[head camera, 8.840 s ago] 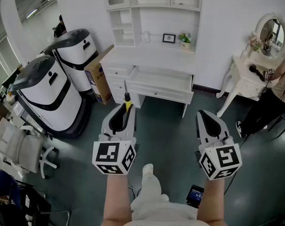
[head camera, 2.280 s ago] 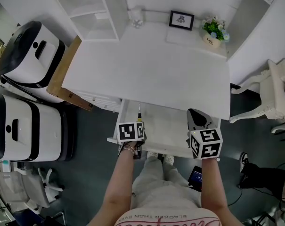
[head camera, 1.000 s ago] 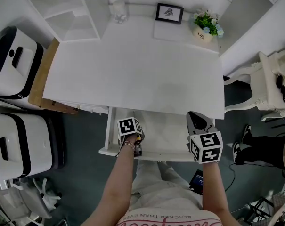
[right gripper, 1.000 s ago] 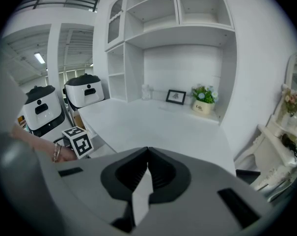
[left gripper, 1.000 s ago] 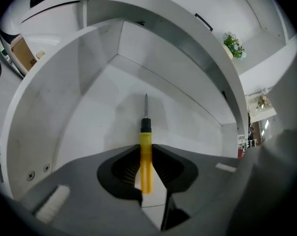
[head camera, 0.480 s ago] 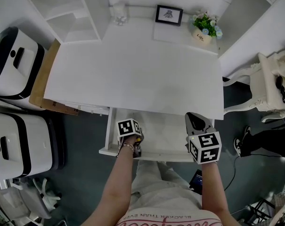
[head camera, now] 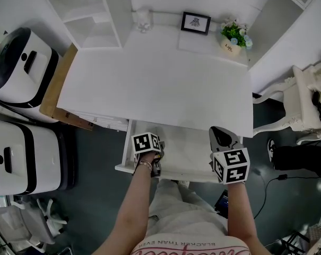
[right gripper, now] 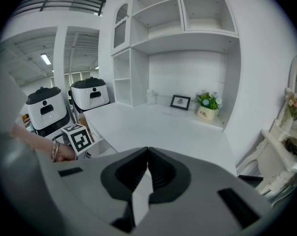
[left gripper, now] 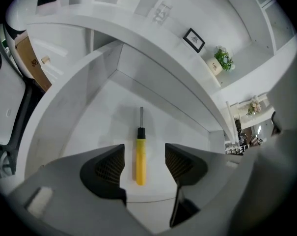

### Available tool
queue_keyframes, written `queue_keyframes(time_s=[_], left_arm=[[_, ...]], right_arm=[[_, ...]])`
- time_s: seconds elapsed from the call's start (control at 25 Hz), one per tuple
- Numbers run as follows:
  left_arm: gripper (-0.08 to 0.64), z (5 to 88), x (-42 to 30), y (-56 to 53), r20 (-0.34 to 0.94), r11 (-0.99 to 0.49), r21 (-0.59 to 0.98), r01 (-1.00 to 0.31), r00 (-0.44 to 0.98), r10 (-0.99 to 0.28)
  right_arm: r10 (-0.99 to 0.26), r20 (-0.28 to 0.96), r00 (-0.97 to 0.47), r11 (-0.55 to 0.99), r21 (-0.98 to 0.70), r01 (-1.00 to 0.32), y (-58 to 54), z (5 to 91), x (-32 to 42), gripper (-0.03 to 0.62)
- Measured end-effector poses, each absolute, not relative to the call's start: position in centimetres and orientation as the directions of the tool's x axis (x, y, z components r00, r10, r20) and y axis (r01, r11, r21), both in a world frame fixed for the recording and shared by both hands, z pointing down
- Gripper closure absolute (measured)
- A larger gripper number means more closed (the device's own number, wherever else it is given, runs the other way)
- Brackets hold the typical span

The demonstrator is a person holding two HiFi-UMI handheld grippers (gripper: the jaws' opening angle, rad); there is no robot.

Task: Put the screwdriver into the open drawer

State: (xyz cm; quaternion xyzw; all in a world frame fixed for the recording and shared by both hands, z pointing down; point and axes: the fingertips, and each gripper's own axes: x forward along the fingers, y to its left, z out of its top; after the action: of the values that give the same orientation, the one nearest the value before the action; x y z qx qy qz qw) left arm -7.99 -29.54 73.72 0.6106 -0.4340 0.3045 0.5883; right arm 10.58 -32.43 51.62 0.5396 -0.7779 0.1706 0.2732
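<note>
Opening left gripper (left gripper: 144, 163), screwdriver (left gripper: 140, 154) lying free between jaws

framed picture (head camera: 196, 23), potted plant (head camera: 234, 36), cardboard box (head camera: 57, 84), shelf unit (head camera: 91, 12)

We count one screwdriver (left gripper: 140, 154), one open drawer (head camera: 188, 151) and one white desk (head camera: 155, 89) — bearing one framed picture (head camera: 196, 23) and one potted plant (head camera: 234, 36) — plus two white-and-black machines (head camera: 23, 62) (head camera: 22, 155) beside it.
</note>
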Motion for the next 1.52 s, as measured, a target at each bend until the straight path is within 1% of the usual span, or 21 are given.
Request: queue_keyframes(time_s=[0.52, 0.8, 1.08, 1.28, 1.52], left_arm=[[0.308, 68.2, -8.8, -30.0, 0.852, 0.048, 0.462, -0.886, 0.428, -0.302], [0.310, 64.4, -9.2, -30.3, 0.821, 0.022, 0.456, -0.890, 0.411, -0.396], [0.314, 59.7, -9.8, -30.9, 0.762, -0.019, 0.461, -0.887, 0.407, -0.504], [0.341, 56.8, -10.3, -31.2, 0.709, -0.060, 0.459, -0.886, 0.407, -0.576], [0.390, 51.7, -10.5, -32.5, 0.630, -0.144, 0.392, -0.909, 0.379, -0.678]], right_arm=[[-0.794, 0.525, -0.307, 0.380, 0.035, -0.924, -32.4, 47.4, 10.3, 0.584], [-0.817, 0.472, -0.332, 0.394, 0.036, -0.918, -32.2, 45.0, 10.3, 0.584], [-0.846, 0.404, -0.347, 0.397, 0.045, -0.917, -32.0, 42.1, 10.1, 0.584], [-0.856, 0.376, -0.354, 0.407, 0.067, -0.911, -31.1, 40.6, 10.0, 0.584], [-0.874, 0.329, -0.357, 0.407, 0.098, -0.908, -31.0, 37.8, 10.4, 0.584]])
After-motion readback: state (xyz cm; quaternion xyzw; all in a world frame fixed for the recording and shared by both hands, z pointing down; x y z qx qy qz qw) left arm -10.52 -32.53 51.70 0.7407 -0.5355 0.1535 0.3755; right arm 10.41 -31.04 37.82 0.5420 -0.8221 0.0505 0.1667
